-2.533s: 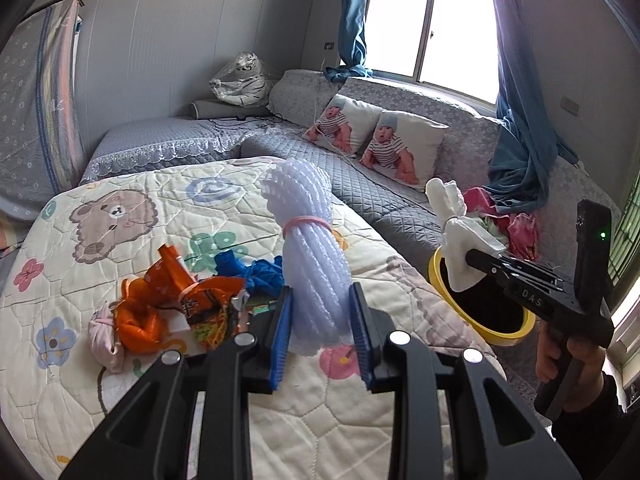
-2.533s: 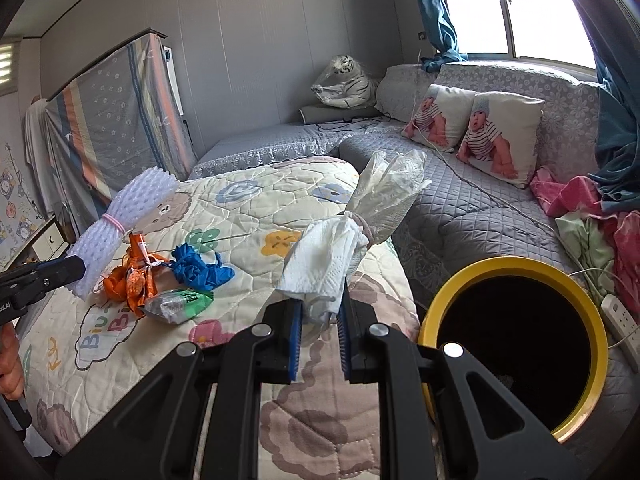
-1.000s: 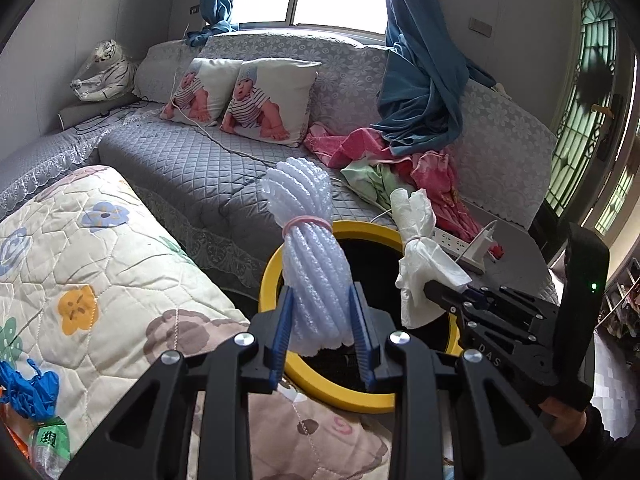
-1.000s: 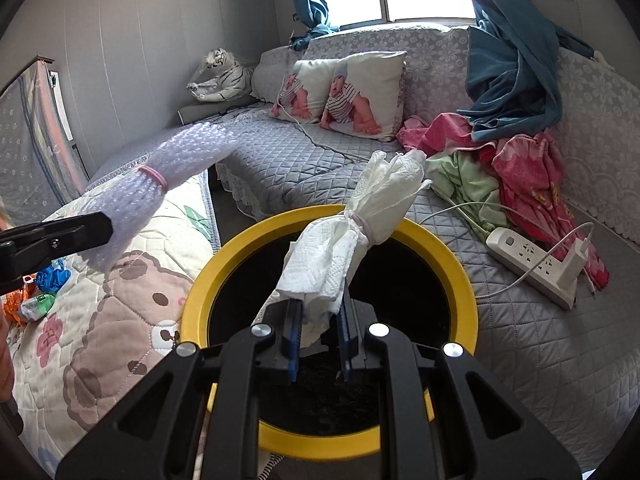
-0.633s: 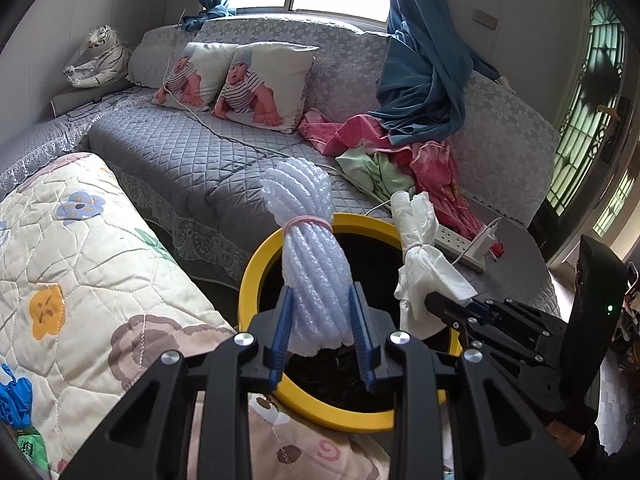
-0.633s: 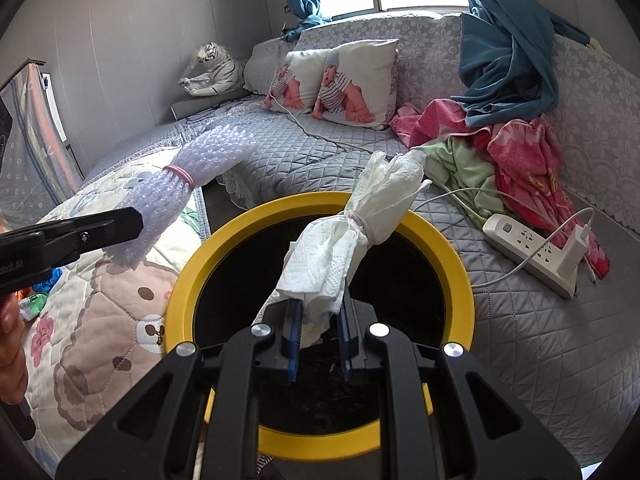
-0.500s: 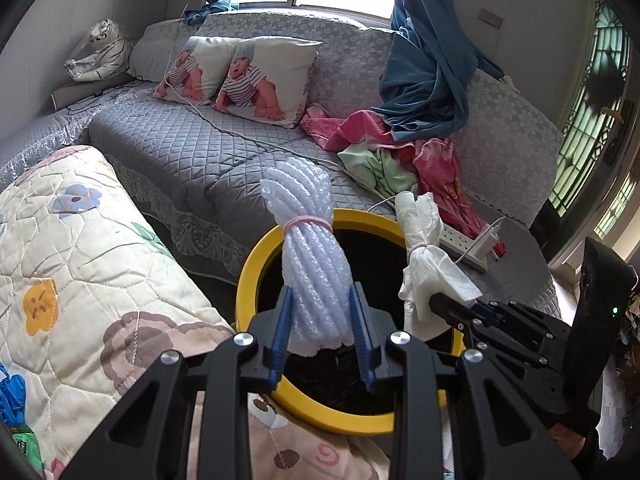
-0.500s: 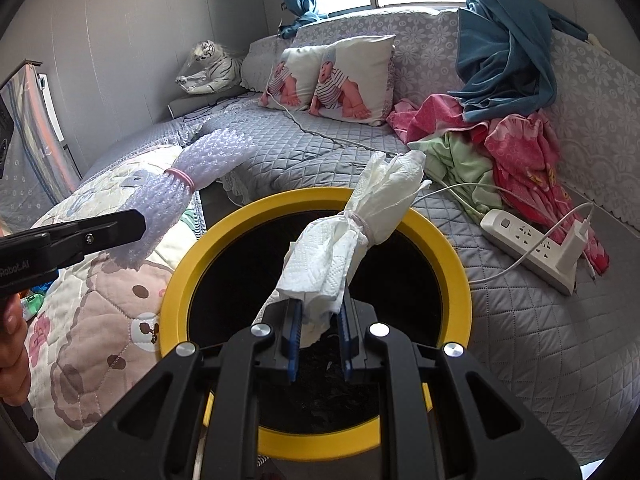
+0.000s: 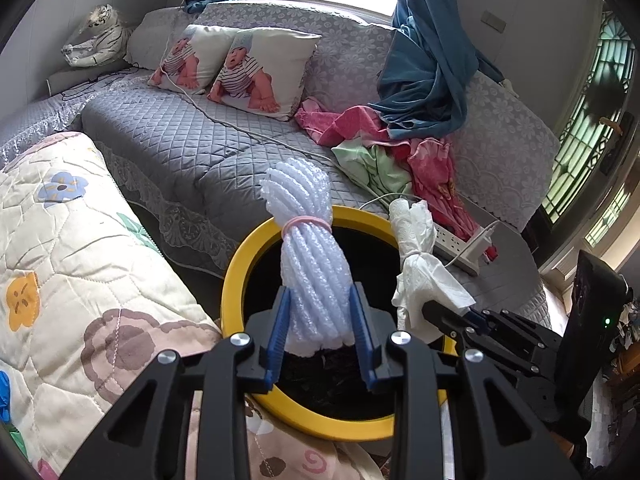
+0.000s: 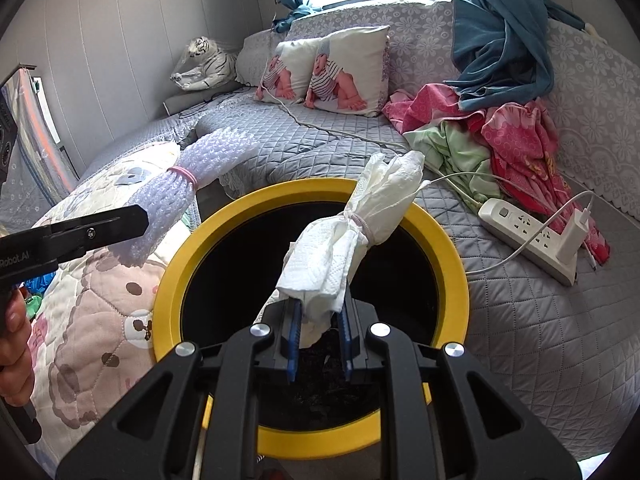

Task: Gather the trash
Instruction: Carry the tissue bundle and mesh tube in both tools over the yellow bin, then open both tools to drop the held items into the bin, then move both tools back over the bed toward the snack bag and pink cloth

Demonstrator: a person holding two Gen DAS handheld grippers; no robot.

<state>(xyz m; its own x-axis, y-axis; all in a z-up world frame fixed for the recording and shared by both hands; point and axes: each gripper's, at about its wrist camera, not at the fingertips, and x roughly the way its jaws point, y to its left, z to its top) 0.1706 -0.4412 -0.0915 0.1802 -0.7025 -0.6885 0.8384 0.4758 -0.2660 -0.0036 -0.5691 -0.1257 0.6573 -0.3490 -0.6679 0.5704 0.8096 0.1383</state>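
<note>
At the left lay a bed under a cartoon-print quilt [image 9: 80, 248], its edge touching the yellow-rimmed bin [image 9: 236, 264] that stood between it and the grey quilted sofa [image 9: 192, 152]. The left gripper [image 9: 320, 332] was clamped on the lower end of a foam-net bundle [image 9: 308, 248], white and cinched by a pink band, which rose upright above the bin's dark opening. In the right wrist view that same bundle [image 10: 180, 192] slanted over the bin's left rim [image 10: 172, 256], with a person's hand [image 10: 14, 344] at the frame edge below it. Further right, the right gripper [image 10: 318, 332] was closed on a tissue wad [image 10: 348, 232] tied at its waist, tilted up and to the right over the middle of the bin's mouth. In the left wrist view the wad [image 9: 416, 264] stood just beside the foam-net bundle. On the sofa beyond the bin lay a white power strip [image 10: 528, 236] with a charger plugged in, near a heap of pink and green clothes [image 10: 500, 140].
</note>
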